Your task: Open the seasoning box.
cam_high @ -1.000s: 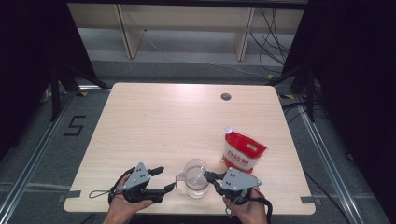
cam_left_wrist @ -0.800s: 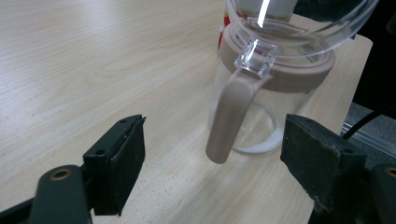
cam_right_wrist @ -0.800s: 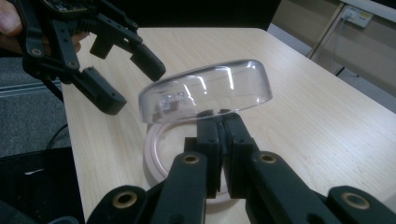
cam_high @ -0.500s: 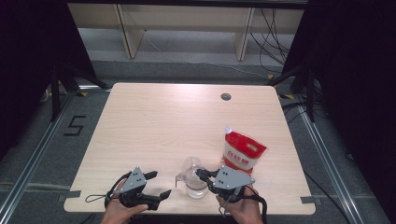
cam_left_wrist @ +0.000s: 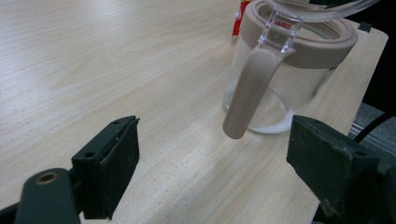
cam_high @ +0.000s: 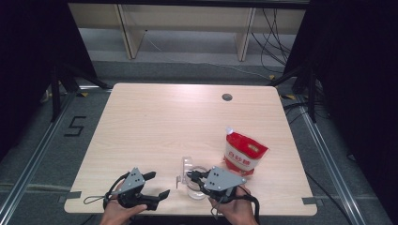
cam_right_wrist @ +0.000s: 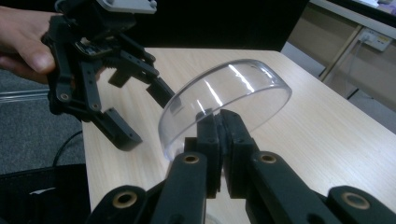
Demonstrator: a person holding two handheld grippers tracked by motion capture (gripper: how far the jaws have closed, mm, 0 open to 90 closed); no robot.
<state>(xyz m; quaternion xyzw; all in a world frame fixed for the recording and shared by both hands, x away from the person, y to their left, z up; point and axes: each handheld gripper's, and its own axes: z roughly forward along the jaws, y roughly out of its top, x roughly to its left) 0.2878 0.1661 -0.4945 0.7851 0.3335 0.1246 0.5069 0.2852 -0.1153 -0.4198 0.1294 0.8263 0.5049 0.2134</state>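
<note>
Right claw (cam_right_wrist: 219, 135) pinching clear lid (cam_right_wrist: 224, 100), apparently tilted; left claw (cam_left_wrist: 210, 163) spread, level.

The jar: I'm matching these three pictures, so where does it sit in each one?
High view: jar at the near table edge, between the two grippers.
Left gripper view: upper right, handle toward the camera.
Right gripper view: the jar body isn't seen; its clear lid is centre, clamped.
Shared landmark: lid, and the red bag.

At centre frame, the clear glass jar (cam_left_wrist: 280, 79) has a beige collar and beige handle (cam_left_wrist: 247, 88). Its lid (cam_right_wrist: 224, 100) is transparent. The pouch (cam_high: 244, 153) at right is red with white lettering. The table (cam_high: 164, 122) is pale wood grain.
</note>
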